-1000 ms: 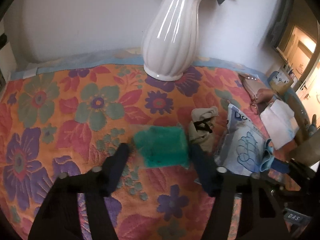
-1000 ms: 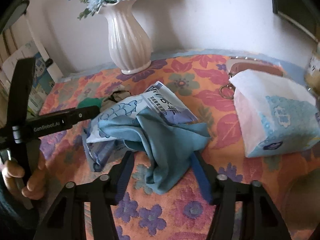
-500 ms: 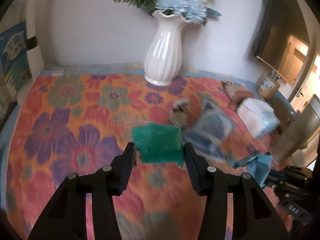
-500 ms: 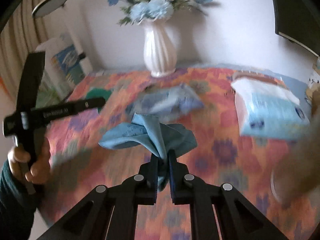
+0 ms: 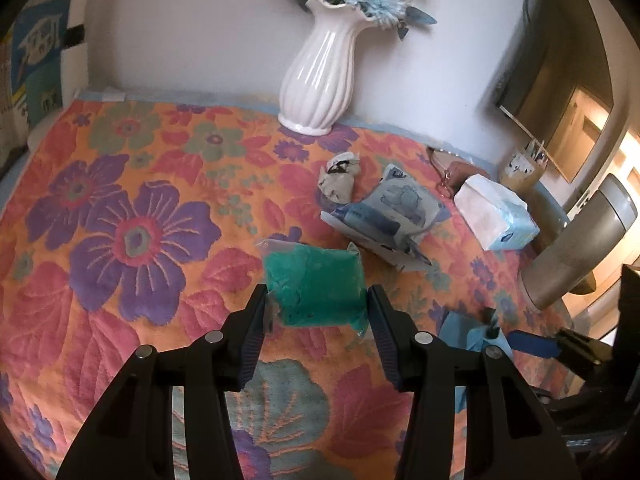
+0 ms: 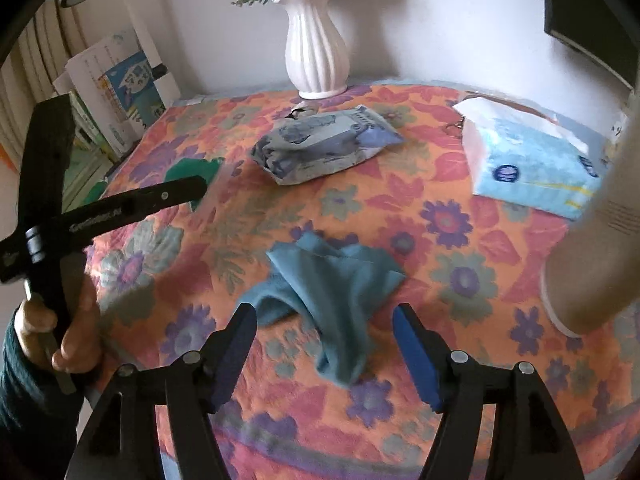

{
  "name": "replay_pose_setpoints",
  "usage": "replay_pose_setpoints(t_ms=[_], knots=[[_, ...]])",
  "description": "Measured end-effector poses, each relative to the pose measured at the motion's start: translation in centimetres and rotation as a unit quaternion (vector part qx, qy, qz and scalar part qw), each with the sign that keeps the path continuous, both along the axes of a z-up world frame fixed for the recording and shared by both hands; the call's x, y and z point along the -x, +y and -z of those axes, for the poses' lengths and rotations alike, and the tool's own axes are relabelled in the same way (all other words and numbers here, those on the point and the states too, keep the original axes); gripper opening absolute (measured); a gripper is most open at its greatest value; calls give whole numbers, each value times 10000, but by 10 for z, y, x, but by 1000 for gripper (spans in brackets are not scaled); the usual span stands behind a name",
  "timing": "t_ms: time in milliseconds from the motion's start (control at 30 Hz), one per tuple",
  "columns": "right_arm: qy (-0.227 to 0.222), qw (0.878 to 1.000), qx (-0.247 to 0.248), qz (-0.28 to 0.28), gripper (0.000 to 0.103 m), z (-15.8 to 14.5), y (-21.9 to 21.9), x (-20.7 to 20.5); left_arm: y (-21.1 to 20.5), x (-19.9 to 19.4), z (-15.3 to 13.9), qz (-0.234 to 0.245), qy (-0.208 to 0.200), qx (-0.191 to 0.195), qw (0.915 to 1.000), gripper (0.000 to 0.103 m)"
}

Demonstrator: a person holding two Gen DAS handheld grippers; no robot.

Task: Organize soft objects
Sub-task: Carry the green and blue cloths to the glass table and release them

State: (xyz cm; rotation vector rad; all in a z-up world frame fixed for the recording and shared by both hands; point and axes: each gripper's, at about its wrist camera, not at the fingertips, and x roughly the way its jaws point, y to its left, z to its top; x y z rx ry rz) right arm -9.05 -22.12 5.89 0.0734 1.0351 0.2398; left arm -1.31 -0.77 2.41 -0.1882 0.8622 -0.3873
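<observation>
My left gripper [image 5: 316,312] is shut on a green sponge in a clear wrapper [image 5: 316,288] and holds it above the floral cloth. The sponge also shows in the right wrist view [image 6: 192,172]. My right gripper [image 6: 324,336] is open. A crumpled blue cloth [image 6: 332,292] lies on the table between its fingers; it also shows in the left wrist view [image 5: 476,332]. A blue wet-wipes pack [image 6: 324,144] lies mid-table, also in the left wrist view [image 5: 392,212]. A small beige fabric bundle [image 5: 340,176] sits beside it.
A white vase with blue flowers [image 5: 320,76] stands at the back by the wall. A tissue pack [image 6: 528,160] lies at the right with a brown pouch [image 5: 456,172] behind it. A metal flask [image 5: 576,256] stands at the right edge. Books [image 6: 116,96] stand left of the table.
My right gripper has opened and let go of the blue cloth, which now lies on the table. My left gripper still holds the green sponge, pulled back a little.
</observation>
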Motion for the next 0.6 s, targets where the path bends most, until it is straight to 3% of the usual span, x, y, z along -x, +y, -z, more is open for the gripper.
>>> replay_pose_setpoints(t_ms=[67, 100, 133, 167, 200, 300, 433, 600], knots=[[159, 9997, 113, 146, 65, 9, 5, -9, 0, 1, 0, 9, -8, -7, 10000, 46], [52, 9996, 181, 217, 57, 9, 6, -8, -1, 1, 0, 16, -22, -26, 10000, 46], [-27, 9996, 218, 190, 32, 7, 9, -7, -2, 2, 0, 24, -33, -40, 10000, 46], [-58, 9996, 237, 102, 19, 6, 12, -6, -4, 3, -1, 38, -44, -74, 10000, 46], [-97, 9995, 277, 69, 16, 5, 14, -3, -5, 3, -2, 47, -59, -108, 9999, 46], [-174, 9992, 346, 60, 13, 2, 11, 6, -13, 7, -6, 131, -139, -243, 9995, 46], [-189, 9988, 386, 245, 13, -5, -7, 18, -28, 13, -13, 379, -106, -25, 9992, 46], [-21, 9978, 233, 625, 13, -19, -48, 37, -71, 31, -35, 918, -369, -6, 9951, 46]])
